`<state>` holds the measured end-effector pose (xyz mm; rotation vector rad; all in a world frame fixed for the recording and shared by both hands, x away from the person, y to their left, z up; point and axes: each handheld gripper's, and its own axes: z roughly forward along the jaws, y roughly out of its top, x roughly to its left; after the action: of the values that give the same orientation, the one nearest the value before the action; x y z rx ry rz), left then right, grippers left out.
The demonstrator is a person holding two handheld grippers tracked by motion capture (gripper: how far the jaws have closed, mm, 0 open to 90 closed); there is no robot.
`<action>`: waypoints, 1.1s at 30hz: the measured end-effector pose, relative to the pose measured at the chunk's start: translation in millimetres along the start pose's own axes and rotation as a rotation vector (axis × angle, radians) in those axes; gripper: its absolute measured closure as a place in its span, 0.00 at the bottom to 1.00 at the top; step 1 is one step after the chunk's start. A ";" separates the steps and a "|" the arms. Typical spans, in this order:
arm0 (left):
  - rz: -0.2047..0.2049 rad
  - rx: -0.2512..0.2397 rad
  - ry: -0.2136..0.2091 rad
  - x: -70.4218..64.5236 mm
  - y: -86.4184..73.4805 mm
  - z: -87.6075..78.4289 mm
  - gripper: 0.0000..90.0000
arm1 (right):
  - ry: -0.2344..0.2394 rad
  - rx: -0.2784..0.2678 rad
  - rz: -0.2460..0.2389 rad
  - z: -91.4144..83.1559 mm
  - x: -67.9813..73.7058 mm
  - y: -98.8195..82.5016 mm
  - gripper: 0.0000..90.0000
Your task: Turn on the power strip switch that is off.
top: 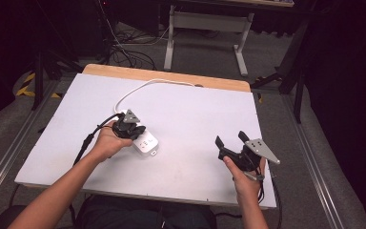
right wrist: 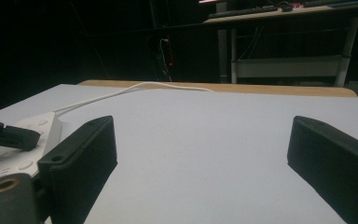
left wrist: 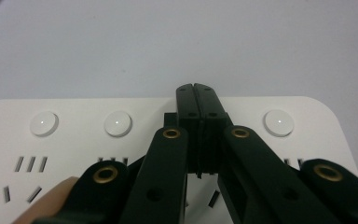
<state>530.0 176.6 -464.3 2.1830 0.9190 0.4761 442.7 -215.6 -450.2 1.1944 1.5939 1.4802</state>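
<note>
Right gripper (top: 230,139): nearest my side of the table, held above the bare sheet with nothing between its jaws; in the right gripper view they stand wide apart, released, well clear of everything.
Left gripper (top: 139,130): clenched tight, the two jaws pressed flat together with nothing between them; I read the closed tip as a poking tool, set down over the power strip.
Power strip (top: 145,142): white, lying flat on the white sheet just left of the table's middle, under my left gripper; in the left gripper view the closed tip (left wrist: 196,91) sits in the row of round switch buttons, right where one more button (left wrist: 117,124) would fall, so I judge it is pressing a switch, though contact itself is hidden by the jaws.
Cord (top: 143,88): white, looping from the strip's far end toward the wooden back edge of the table (top: 171,77).
Risk, slip: the narrow tip could skid off the domed button if I push at an angle.
Risk, shove: nothing pins the strip; a slanted press could slide it across the smooth sheet, since my right gripper is too far off to brace it.
</note>
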 end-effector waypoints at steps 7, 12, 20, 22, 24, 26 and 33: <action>0.021 -0.013 0.030 -2.7 1.8 1.7 1.00 | 0.003 0.003 -0.001 2.3 0.0 -0.1 0.10; 0.004 -0.016 0.026 -3.2 1.4 1.6 1.00 | 0.006 0.000 0.003 2.6 -0.1 0.1 0.10; -0.021 -0.043 0.031 -1.0 -1.1 1.5 1.00 | 0.007 0.001 0.002 2.9 0.2 0.4 0.10; -0.029 -0.057 0.040 0.2 -2.0 0.7 1.00 | 0.007 0.001 0.002 2.8 0.1 0.5 0.10; -0.034 -0.066 0.044 1.0 -3.2 1.2 1.00 | 0.008 0.000 0.004 2.8 -0.2 0.4 0.10; -0.033 -0.074 0.046 0.2 -3.9 1.9 1.00 | 0.007 0.000 0.003 3.0 -0.6 0.4 0.10; -0.040 -0.091 0.060 -1.1 -4.2 -0.1 1.00 | 0.008 0.000 0.004 3.0 -0.3 0.7 0.10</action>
<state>527.2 177.9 -467.4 2.0749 0.9530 0.5554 445.7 -214.7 -450.0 1.1929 1.5976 1.4896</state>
